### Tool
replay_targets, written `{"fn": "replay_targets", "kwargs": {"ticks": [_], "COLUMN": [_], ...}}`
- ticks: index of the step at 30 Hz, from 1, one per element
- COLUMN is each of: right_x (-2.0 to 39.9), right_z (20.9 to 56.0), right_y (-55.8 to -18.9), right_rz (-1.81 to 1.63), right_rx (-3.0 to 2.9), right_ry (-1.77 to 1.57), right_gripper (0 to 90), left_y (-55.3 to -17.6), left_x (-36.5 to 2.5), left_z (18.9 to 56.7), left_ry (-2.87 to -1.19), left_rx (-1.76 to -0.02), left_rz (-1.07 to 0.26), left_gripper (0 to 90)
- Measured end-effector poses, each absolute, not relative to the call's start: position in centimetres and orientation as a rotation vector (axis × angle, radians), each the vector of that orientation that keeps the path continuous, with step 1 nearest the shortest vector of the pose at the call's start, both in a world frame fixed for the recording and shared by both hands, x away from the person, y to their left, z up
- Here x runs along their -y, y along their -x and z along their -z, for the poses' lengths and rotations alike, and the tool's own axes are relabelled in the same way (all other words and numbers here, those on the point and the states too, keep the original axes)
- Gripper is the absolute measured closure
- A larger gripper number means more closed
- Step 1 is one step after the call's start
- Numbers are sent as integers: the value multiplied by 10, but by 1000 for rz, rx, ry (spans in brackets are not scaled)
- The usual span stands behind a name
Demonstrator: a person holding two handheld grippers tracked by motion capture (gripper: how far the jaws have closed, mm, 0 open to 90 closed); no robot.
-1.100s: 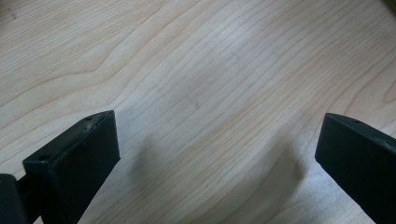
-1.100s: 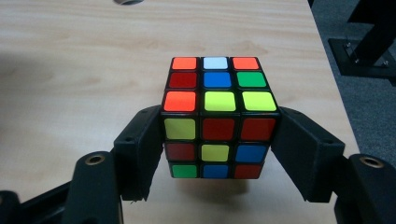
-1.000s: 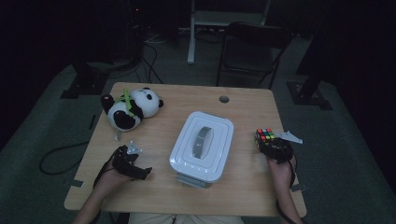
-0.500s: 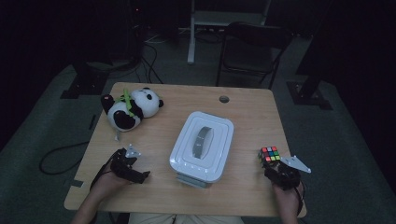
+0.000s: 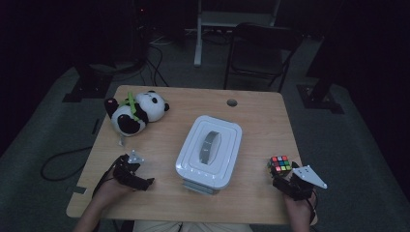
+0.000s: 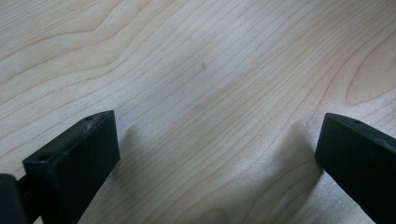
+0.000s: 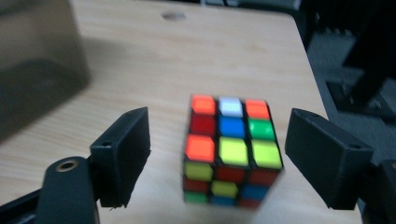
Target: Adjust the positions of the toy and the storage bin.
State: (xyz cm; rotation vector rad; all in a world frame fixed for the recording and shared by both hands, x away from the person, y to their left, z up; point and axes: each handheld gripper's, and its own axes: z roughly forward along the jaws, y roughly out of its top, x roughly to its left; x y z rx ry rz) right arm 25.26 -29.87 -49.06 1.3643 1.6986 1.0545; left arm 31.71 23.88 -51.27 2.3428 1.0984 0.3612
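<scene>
Jaws of the right gripper (image 7: pixel 217 154) stand wide on either side of the puzzle cube (image 7: pixel 231 151), having just been opening; a clear gap shows between each pad and the cube's faces, so nothing is clamped. The cube sits upright on the wooden surface (image 7: pixel 196 60), between the jaws and slightly ahead of them. From the high view, the right gripper (image 5: pixel 285 181) lies at the near right corner of the surface (image 5: pixel 261 116), with the cube (image 5: pixel 280 166) just in front of it, close to the right edge.

Across at the near left, the left gripper (image 5: pixel 145 182) rests low over the surface in a hand, and in its own view the left gripper (image 6: pixel 217 154) has its jaws spread wide over bare wood, holding nothing.

Between the two, a white lidded box (image 5: pixel 210 150) stands near the middle of the surface. A panda plush (image 5: pixel 135 112) lies at the far left corner, well apart from both grippers.
</scene>
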Motion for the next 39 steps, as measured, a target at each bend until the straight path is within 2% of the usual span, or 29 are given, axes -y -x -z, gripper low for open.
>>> {"fn": "replay_targets", "kwargs": {"ticks": [8,10,17,25,39], "right_x": [274,265,248,247,238], "right_z": [486,491,516,522,527], "right_y": [-263,-268,-280,-287,-289], "right_rz": [-1217,-1162,-1145,-1119,-1020], "right_rx": [-1866,-1916,-2175,-2237,-2370], "right_ry": [-1177,-1129,-1016,-1030,-990], "right_gripper": [109,136,136,136,144], "left_y": [-316,-316,-315,-318,-349], "left_x": [-242,-242,-244,-254,-289], "left_z": [511,511,509,496,443], "left_ry": [-2340,-2342,-2342,-2291,-2108], "left_rx": [-1094,-1087,-1083,-1115,-1162], "left_rz": [-352,-348,-332,-363,-533], "left_gripper": [5,4,5,5,5]}}
